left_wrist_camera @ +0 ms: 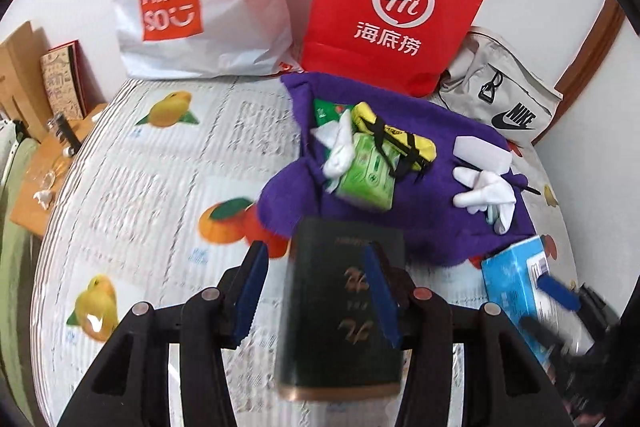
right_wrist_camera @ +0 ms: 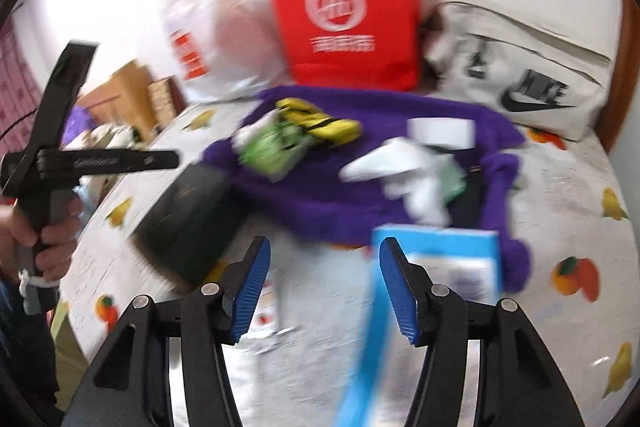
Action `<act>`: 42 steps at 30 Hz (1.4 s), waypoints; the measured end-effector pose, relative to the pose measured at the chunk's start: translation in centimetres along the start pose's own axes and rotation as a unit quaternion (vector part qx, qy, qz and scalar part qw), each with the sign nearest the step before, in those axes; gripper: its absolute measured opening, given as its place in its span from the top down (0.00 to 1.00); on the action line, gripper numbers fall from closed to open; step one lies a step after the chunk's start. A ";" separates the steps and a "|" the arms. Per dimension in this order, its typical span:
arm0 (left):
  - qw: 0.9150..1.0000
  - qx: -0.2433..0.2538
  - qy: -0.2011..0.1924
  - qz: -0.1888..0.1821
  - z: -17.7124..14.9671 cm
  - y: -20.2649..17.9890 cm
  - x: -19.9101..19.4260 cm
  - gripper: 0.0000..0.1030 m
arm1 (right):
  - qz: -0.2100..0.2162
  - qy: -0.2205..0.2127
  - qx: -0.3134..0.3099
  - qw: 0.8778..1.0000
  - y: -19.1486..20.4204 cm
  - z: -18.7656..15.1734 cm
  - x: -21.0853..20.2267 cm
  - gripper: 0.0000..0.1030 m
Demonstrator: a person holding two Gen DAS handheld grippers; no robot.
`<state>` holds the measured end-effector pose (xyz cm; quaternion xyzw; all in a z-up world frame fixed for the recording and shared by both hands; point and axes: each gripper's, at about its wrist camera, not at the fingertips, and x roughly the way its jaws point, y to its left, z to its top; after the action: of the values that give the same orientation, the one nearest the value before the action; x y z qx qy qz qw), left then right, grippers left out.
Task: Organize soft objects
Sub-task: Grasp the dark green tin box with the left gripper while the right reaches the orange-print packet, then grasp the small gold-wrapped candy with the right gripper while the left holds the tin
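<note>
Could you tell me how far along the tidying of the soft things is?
Little looks done. Both grippers, left and right, are open and hold nothing. The socks, tissue pack and yellow pouch still lie loose on the purple cloth.

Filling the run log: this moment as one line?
left gripper open over dark green box, unclamped | right gripper open beside blue box | white socks, green tissue pack on purple blanket

Left black plastic two-finger gripper point(left_wrist_camera: 316, 293): blue ribbed rubber pads on fingers point(left_wrist_camera: 250, 293), angular black linkage arms, round silver rivets, one copper-toned. Right black plastic two-finger gripper point(right_wrist_camera: 324, 293): same blue ribbed pads, silver rivets. Hand point(right_wrist_camera: 46, 227) around black pistol-style handle; grey trigger, white tie at base.
</note>
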<state>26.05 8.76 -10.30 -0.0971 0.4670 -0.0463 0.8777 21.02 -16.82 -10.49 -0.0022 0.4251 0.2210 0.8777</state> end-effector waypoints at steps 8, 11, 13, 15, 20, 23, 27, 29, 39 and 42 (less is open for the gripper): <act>1.000 -0.011 -0.010 -0.004 -2.1 2.7 -1.4 0.51 | 0.015 0.042 -0.057 0.997 5.2 -2.9 3.8 0.19; 1.000 -0.011 -0.008 -0.002 -2.6 3.5 -1.3 0.51 | 0.001 0.056 -0.059 0.997 5.5 -3.4 5.7 0.19; 1.000 -0.016 -0.012 0.006 -3.0 4.0 -1.2 0.51 | -0.008 0.066 -0.062 0.996 5.6 -3.7 6.9 0.19; 1.000 -0.027 -0.011 0.004 -3.2 4.6 -0.9 0.51 | -0.017 0.084 -0.071 0.994 5.8 -3.9 8.0 0.19; 0.999 -0.044 -0.005 0.000 -3.5 5.5 -0.5 0.51 | -0.024 0.076 -0.104 0.991 6.5 -4.2 8.7 0.20; 0.999 -0.049 -0.006 0.002 -3.7 5.9 -0.6 0.51 | -0.026 0.069 -0.099 0.992 6.3 -4.3 8.7 0.34; 0.998 -0.056 -0.007 0.001 -3.9 6.4 -0.8 0.51 | -0.032 0.064 -0.104 0.992 6.4 -4.3 8.5 0.49; 0.998 -0.056 -0.004 0.001 -4.1 6.4 -0.8 0.51 | -0.040 0.058 -0.116 0.991 7.0 -4.6 8.2 0.58; 0.999 -0.050 0.001 0.002 -5.5 6.1 -1.8 0.51 | -0.014 0.056 -0.101 0.993 6.9 -4.3 7.9 0.91; 0.999 -0.040 0.004 0.001 -6.1 5.3 -2.3 0.51 | -0.007 0.033 -0.071 0.997 6.0 -3.8 6.6 0.91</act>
<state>19.69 13.60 -12.88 -0.1311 0.4716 -0.0273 0.8716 19.43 -9.60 -16.80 -0.0749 0.4370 0.2446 0.8623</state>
